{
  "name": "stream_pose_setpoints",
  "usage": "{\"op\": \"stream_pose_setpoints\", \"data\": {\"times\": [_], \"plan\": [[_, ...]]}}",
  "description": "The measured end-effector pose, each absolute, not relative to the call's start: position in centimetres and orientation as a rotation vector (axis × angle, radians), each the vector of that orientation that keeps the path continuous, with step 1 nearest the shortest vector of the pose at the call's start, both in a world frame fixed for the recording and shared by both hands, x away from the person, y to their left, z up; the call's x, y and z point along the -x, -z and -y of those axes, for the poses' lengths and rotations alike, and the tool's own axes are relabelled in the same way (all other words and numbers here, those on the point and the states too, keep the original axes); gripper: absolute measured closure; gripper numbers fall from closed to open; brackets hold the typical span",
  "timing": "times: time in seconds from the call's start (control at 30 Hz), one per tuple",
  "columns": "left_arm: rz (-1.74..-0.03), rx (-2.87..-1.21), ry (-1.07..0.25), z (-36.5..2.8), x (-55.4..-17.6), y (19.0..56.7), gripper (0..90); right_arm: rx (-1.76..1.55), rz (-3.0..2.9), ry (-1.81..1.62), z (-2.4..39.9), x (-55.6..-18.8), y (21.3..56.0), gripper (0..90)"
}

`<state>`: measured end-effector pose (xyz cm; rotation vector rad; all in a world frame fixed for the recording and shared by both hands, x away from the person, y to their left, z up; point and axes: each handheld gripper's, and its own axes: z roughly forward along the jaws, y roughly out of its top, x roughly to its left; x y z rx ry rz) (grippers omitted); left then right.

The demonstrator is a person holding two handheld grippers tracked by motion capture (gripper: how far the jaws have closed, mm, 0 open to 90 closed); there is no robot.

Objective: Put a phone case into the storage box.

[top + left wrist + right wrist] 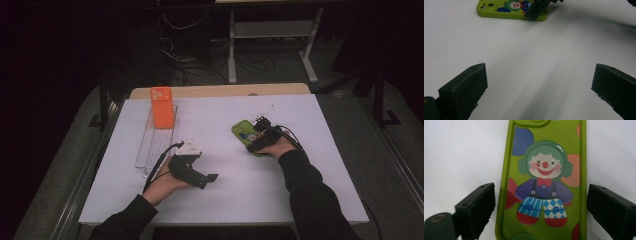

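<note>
Worktop (220, 200): white sheet, the largest thing here; it carries everything below.
Clear tray (150, 145): lies near the left edge, long side running toward the far edge.
Orange phone case (162, 107): stands at the far end of the tray, near the far left corner.
Left tool (207, 178): held low over the near left part of the worktop, pointing toward the right edge. In the left gripper view its jaws stand wide apart over bare white surface.
Right tool (540, 207): down over the green phone case in the right half of the worktop. Its jaws stand apart, one on each long side of the case, with a thin strip of white between each jaw and the case edge; they do not press on it.
Green phone case (544, 182): lies flat on its front, right of the worktop's middle, well apart from the tray. Lime green, rounded corners, raised rim, camera cutout at the end away from the right tool. The back shows a clown with green hair, red nose, red bow tie, purple top, blue checked trousers and red shoes, among coloured dots.
</note>
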<state>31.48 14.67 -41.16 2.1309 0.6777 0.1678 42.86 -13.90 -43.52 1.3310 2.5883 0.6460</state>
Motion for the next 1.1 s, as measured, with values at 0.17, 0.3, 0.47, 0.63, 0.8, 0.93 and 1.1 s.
{"op": "stream_pose_setpoints", "data": {"times": [0.17, 0.3, 0.47, 0.63, 0.8, 0.93, 1.1], "plan": [[-0.679, -2.130, -0.169, -14.7, -31.5, 41.2, 0.0, -1.330, -2.585, -0.621, 13.8, -42.8, 43.7, 12.8], [-0.680, -2.131, -0.171, -14.6, -31.5, 41.2, 0.0, -1.339, -2.583, -0.598, 13.6, -42.7, 43.7, 12.8], [-0.682, -2.129, -0.172, -14.6, -31.4, 41.2, 0.0, -1.352, -2.580, -0.590, 13.5, -42.7, 43.7, 14.3], [-0.680, -2.132, -0.173, -14.6, -31.4, 41.2, 0.0, -1.368, -2.575, -0.585, 13.5, -42.7, 43.6, 15.2], [-0.682, -2.127, -0.170, -14.6, -31.4, 41.2, 0.0, -1.360, -2.579, -0.602, 13.6, -42.7, 43.6, 15.4], [-0.683, -2.123, -0.162, -14.8, -31.5, 41.0, 0.0, -1.345, -2.595, -0.602, 14.0, -42.6, 43.4, 15.4], [-0.676, -2.123, -0.140, -14.8, -31.6, 40.8, 0.0, -1.320, -2.591, -0.642, 15.0, -42.3, 42.6, 15.5]]}}
